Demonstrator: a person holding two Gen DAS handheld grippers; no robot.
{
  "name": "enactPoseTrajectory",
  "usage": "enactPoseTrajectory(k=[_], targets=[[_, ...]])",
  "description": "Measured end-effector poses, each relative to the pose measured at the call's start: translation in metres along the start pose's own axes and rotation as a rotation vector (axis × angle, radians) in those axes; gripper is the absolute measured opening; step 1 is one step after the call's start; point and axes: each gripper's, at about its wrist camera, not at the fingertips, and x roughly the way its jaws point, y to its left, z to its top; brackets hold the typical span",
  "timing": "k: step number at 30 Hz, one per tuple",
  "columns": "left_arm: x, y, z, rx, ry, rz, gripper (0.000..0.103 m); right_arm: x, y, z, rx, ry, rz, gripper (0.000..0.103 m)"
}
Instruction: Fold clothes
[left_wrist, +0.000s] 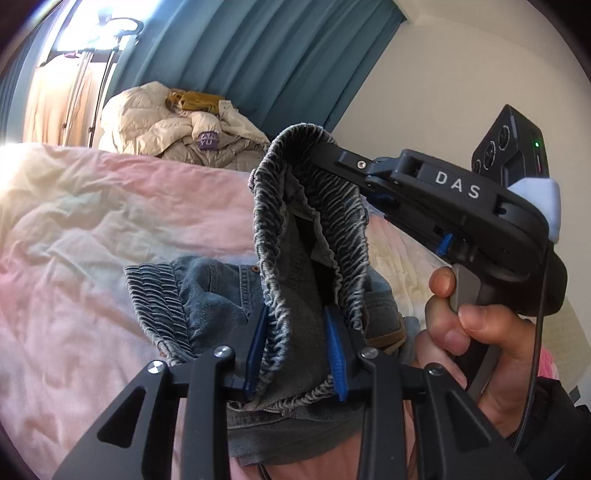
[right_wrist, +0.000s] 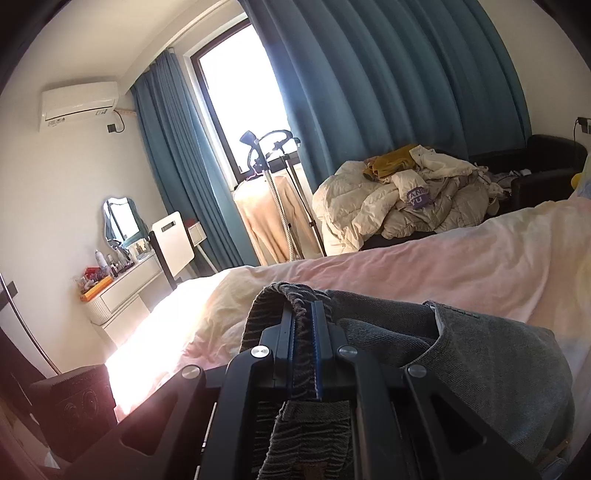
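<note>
Grey-blue jeans (left_wrist: 218, 284) with an elastic gathered waistband (left_wrist: 273, 206) are lifted off the pink bed sheet (left_wrist: 92, 221). My left gripper (left_wrist: 296, 314) is shut on a bunched part of the waistband, blue pads pressing on both sides. Up and to the right, my right gripper (left_wrist: 321, 151) pinches the top of the same waistband, with a person's hand (left_wrist: 480, 332) on its handle. In the right wrist view the right gripper (right_wrist: 303, 314) is shut on the waistband edge, and the jeans (right_wrist: 480, 350) drape to the right over the bed.
A heap of cream padded jackets (right_wrist: 406, 199) lies beyond the bed (right_wrist: 443, 266). A garment steamer stand (right_wrist: 269, 166) is by the window with teal curtains. A white dressing table (right_wrist: 125, 280) stands at the left wall, and a dark box (right_wrist: 74, 398) sits at lower left.
</note>
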Motion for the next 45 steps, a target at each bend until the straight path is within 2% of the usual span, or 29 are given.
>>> enactPoseTrajectory(k=[5,8,13,16,17,23,26,29,32,34,40,45], targets=[[0.025,0.046,-0.016,-0.172,0.113,0.065,0.030,0.071,-0.032,-0.054,0.123,0.253,-0.011,0.011],[0.033,0.057,-0.023,-0.215,0.141,0.101,0.030,0.092,-0.042,-0.077,0.173,0.343,0.017,0.031],[0.029,0.048,-0.024,-0.211,0.121,0.137,0.030,0.079,-0.035,-0.072,0.145,0.318,-0.015,0.040],[0.019,0.047,-0.027,-0.268,0.106,0.150,0.030,0.058,-0.033,-0.069,0.162,0.306,-0.025,0.045],[0.014,0.048,-0.027,-0.287,0.101,0.150,0.031,0.047,-0.034,-0.069,0.168,0.298,-0.035,0.050],[-0.032,0.033,-0.034,-0.332,0.020,0.211,0.031,-0.037,-0.051,-0.063,0.204,0.211,-0.130,0.052],[-0.053,0.028,-0.043,-0.371,-0.017,0.222,0.034,-0.090,-0.067,-0.066,0.273,0.148,-0.154,0.052],[-0.060,0.015,-0.049,-0.372,-0.012,0.218,0.034,-0.142,-0.087,-0.073,0.367,0.086,-0.184,0.052],[-0.061,-0.002,-0.055,-0.320,-0.001,0.218,0.034,-0.179,-0.103,-0.081,0.443,0.044,-0.208,0.052],[-0.064,-0.014,-0.058,-0.279,0.004,0.225,0.034,-0.188,-0.113,-0.085,0.482,0.047,-0.203,0.052],[-0.060,-0.037,-0.066,-0.199,0.025,0.239,0.034,-0.181,-0.132,-0.100,0.592,0.084,-0.228,0.052],[-0.043,-0.039,-0.073,-0.180,0.074,0.248,0.034,-0.172,-0.137,-0.107,0.625,0.105,-0.216,0.052]])
